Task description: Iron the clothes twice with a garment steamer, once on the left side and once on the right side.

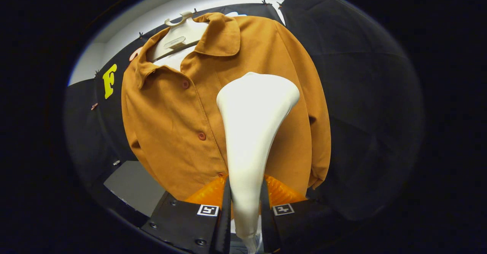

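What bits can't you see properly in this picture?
- Gripper view: the middle of the brown shirt, hidden behind the white steamer.
- The steamer's face: turned toward the shirt, so touching or apart cannot be told.
- The steamer's handle bottom, hidden between the hand-held gripper fingers clamped on it.
- The hanger, mostly under the collar.

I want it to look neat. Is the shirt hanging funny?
A bit: the brown button-up shirt hangs tilted on its white hanger, top button undone. The gripper fingers clamp the white steamer.
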Tool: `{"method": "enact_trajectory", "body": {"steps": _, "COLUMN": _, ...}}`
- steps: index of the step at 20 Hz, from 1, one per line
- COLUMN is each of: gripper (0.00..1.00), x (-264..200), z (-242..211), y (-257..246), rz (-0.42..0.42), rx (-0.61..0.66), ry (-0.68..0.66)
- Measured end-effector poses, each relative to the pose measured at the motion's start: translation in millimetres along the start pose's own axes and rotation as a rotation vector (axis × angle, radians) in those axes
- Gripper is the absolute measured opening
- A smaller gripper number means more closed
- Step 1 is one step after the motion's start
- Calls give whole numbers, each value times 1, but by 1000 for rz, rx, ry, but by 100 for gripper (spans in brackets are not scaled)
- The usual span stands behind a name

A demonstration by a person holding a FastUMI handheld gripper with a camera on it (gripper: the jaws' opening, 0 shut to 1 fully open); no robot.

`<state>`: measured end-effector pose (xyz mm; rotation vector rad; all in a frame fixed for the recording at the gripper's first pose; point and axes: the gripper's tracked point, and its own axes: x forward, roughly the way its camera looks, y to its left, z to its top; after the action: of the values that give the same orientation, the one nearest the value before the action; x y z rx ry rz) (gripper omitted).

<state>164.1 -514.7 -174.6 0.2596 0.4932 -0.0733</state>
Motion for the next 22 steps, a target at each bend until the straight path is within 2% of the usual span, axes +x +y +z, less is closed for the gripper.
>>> {"method": "enact_trajectory", "body": {"steps": 7, "gripper": 36, "x": 16, "z": -53, "y": -17, "rz": -28, "rx": 18, "ry": 100}}
{"method": "enact_trajectory", "body": {"steps": 15, "gripper": 37, "x": 16, "z": -110, "y": -34, "rz": -90, "rx": 28, "ry": 208}}
{"method": "enact_trajectory", "body": {"steps": 22, "gripper": 37, "x": 13, "z": -163, "y": -48, "rz": -157, "rx": 86, "ry": 304}}
